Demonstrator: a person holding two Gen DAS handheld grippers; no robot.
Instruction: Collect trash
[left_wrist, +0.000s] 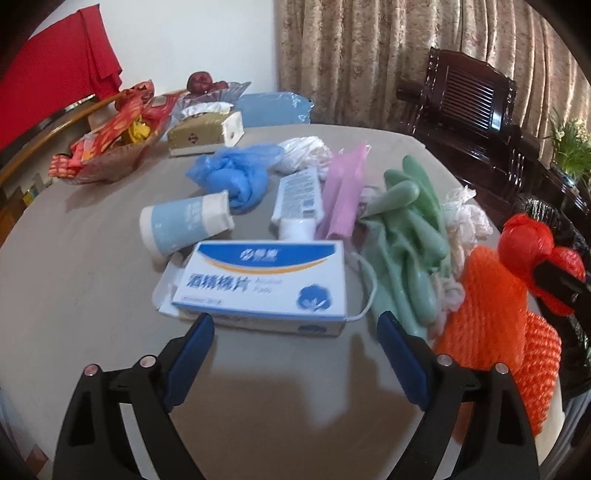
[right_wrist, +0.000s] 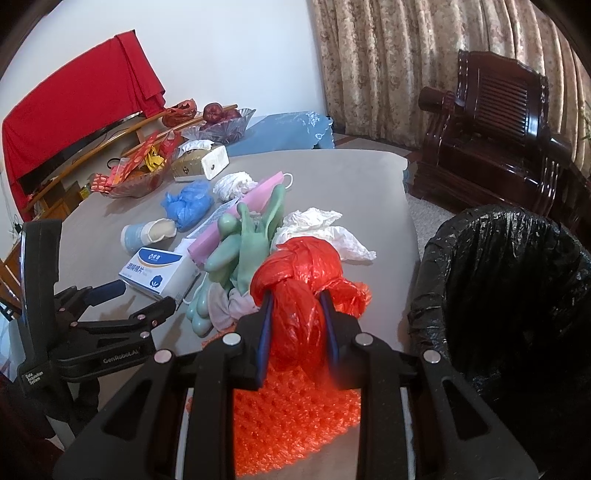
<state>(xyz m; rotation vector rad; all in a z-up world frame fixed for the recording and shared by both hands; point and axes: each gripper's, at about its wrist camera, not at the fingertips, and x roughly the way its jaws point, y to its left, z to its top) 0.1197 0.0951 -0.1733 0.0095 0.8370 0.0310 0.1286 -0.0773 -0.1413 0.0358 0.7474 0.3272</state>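
Note:
Trash lies across a grey table. My right gripper is shut on a knotted red plastic bag, which also shows in the left wrist view, above orange mesh wrap. My left gripper is open and empty, just in front of a white and blue box; it shows in the right wrist view. Beyond lie green rubber gloves, a pink mask, a white tube, a paper cup and a blue glove ball.
A bin lined with a black bag stands right of the table. At the table's back are a snack basket, a tissue box and a glass fruit bowl. Dark wooden chairs stand by the curtain.

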